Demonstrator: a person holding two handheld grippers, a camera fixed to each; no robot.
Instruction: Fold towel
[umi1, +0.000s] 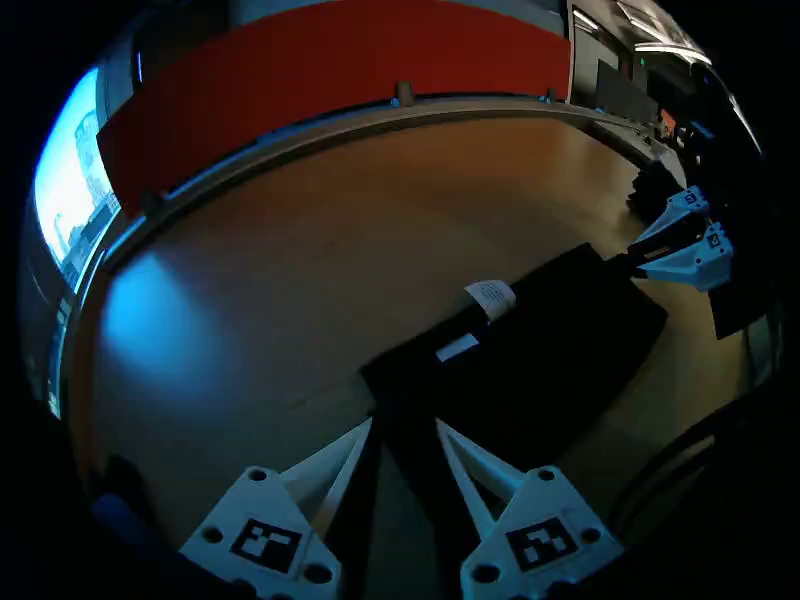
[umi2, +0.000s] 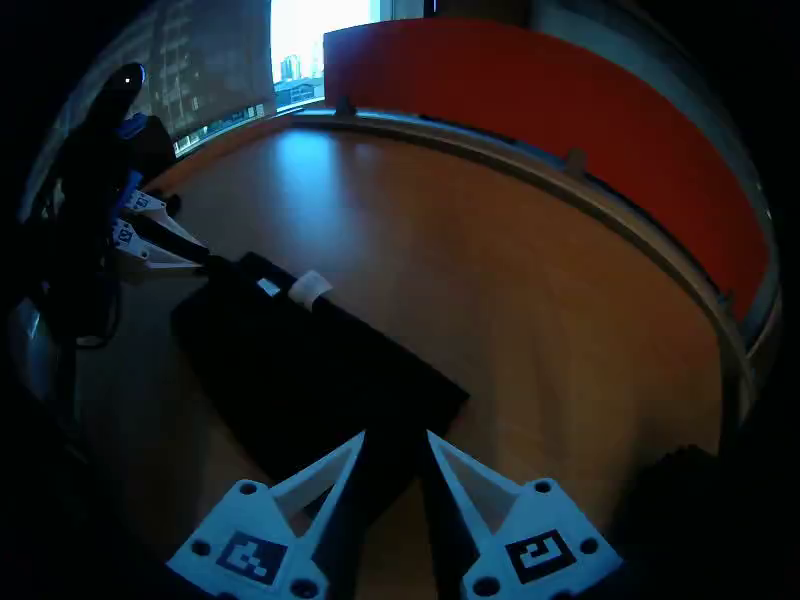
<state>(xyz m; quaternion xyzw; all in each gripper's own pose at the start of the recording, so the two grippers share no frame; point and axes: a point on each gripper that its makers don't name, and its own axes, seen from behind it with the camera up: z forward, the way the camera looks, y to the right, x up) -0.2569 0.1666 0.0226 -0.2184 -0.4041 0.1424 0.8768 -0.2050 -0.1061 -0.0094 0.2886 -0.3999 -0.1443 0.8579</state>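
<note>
Folding a black towel (umi1: 540, 340) on a wooden table (umi1: 330, 230). Already down to a thick oblong, flat on the wood, with a white label (umi1: 490, 297) standing up at 1 long edge.

Looking along the left gripper (umi1: 405, 435): near short end of the towel right at the fingertips, long axis running away and off to the right, far end reaching the right gripper (umi1: 640, 258). Looking along the right gripper (umi2: 395, 440): same layout mirrored, near end at the tips, far end meeting the left gripper (umi2: 195, 258), label closer to that far end. So 1 gripper per short end, each nearest its own, neither well placed for the other's.

Both sets of tongs drawn narrow, with dark cloth in the slim gap between the tips. Cannot tell whether pressing on the cloth or merely straddling it: black on black, too dim.

Judging by this layout, probably a fold across the long axis next: 1 short end carried over onto the other, halving the length. Calls for a firm pinch at the travelling end, a lift high enough to clear the label, and the opposite end kept pinned flat. Main risk: stacked layers sliding apart, or the whole bundle dragging across the smooth wood instead of bending.
</note>
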